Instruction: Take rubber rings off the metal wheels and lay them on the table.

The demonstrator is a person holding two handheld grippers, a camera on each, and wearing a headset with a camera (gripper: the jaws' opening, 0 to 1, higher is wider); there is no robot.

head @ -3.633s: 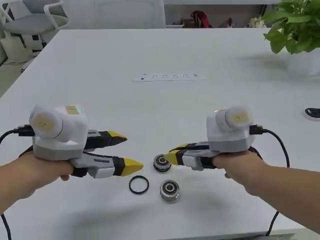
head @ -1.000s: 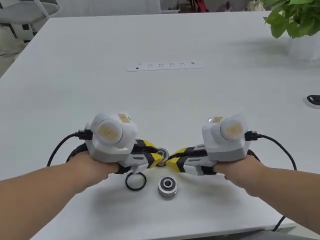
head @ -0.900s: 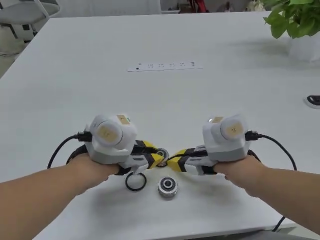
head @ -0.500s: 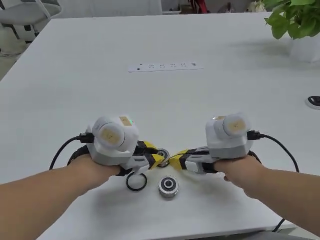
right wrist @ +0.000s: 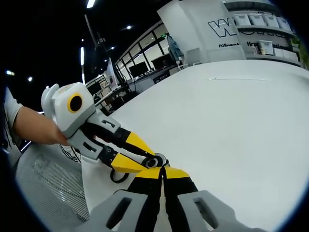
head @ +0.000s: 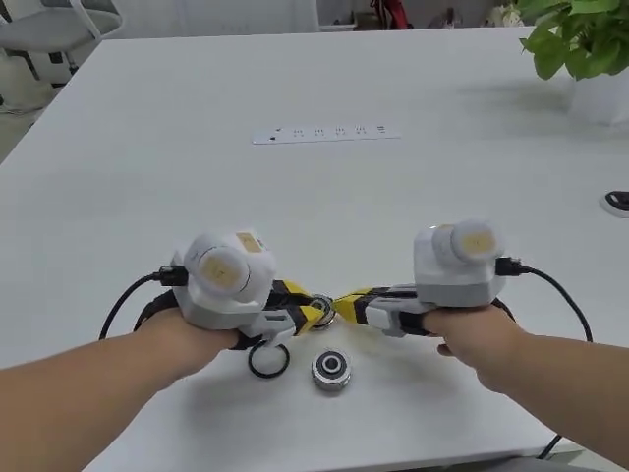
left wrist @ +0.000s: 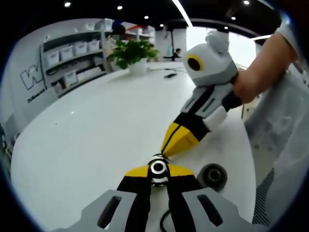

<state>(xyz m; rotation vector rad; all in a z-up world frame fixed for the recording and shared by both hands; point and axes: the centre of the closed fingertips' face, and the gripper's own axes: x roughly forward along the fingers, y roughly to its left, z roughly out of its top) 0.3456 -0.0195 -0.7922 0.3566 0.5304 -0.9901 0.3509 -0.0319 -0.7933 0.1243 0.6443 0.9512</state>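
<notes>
A small metal wheel (head: 320,305) with a black rubber ring around it hangs just above the white table (head: 324,216), between my two grippers. My left gripper (head: 313,313) is shut on the wheel (left wrist: 158,166), which sits at its yellow tips (left wrist: 158,171). From the other side, my right gripper (head: 341,305) meets it tip to tip. Its jaws (right wrist: 162,170) are pressed together on the ring at the wheel's rim (right wrist: 158,159). A loose rubber ring (head: 269,375) lies on the table under my left hand. A second wheel (head: 332,369) lies beside it (left wrist: 213,176).
A flat power strip (head: 326,134) is set in the table's middle. A potted plant (head: 580,44) stands at the far right corner, and a black object (head: 617,201) lies at the right edge. Cables trail from both grippers toward the near table edge.
3.6 s ago my left gripper stood open and apart, with the wheel on the table at the right gripper's tips. It has since shut on the wheel. Over the last second, both grippers barely moved.
</notes>
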